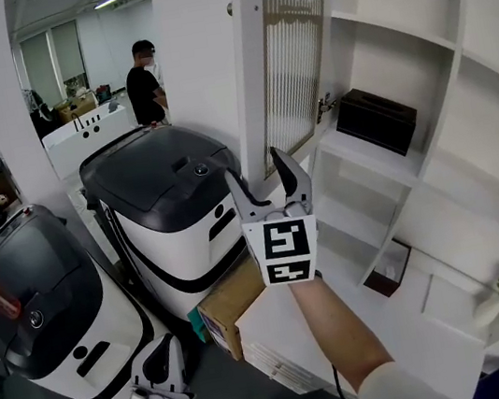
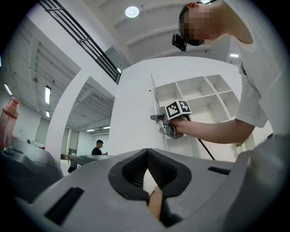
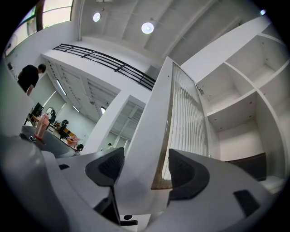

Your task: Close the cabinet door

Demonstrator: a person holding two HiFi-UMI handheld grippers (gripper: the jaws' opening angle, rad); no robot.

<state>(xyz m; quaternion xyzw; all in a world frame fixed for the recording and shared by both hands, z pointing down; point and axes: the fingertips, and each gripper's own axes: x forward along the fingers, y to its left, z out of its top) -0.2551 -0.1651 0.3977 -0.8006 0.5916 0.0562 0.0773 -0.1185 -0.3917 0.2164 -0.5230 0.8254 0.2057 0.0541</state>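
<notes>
**Door and right gripper.** The cabinet (image 1: 392,32) stands open. Its door (image 1: 255,60) juts towards the viewer, seen almost edge-on, with its long axis upright. A ribbed glass panel (image 1: 299,43) fills the frame, and the hinge (image 1: 326,106) sits on the far side, against the cabinet wall. The right gripper (image 1: 262,174) points upward at the lower end of the free stile. In the right gripper view the stile fills the gap between the jaws, one pad on the white outer face and the other on the glass side, so the gripper reads as pinching the door's edge.

**Left gripper.** The left gripper (image 1: 167,345) hangs low and well apart from the door, jaws pressed together with nothing between them. The right gripper is much the nearer of the two.

**Relation governing the next move.** The open shelves lie to the right of the door in the head view, while the hinge lies beyond the held edge. By judgement, the free edge must swing rightward and away, around the hinge, until the door meets the cabinet front.

**Contents.**
- A dark box (image 1: 377,120) stands on the shelf just behind the hinge and appears set back from the front edge.
- A lower compartment holds a dark flat thing (image 1: 389,267), leaning; what it is cannot be told.
- A vase (image 1: 488,307) with flowers stands at lower right.
</notes>
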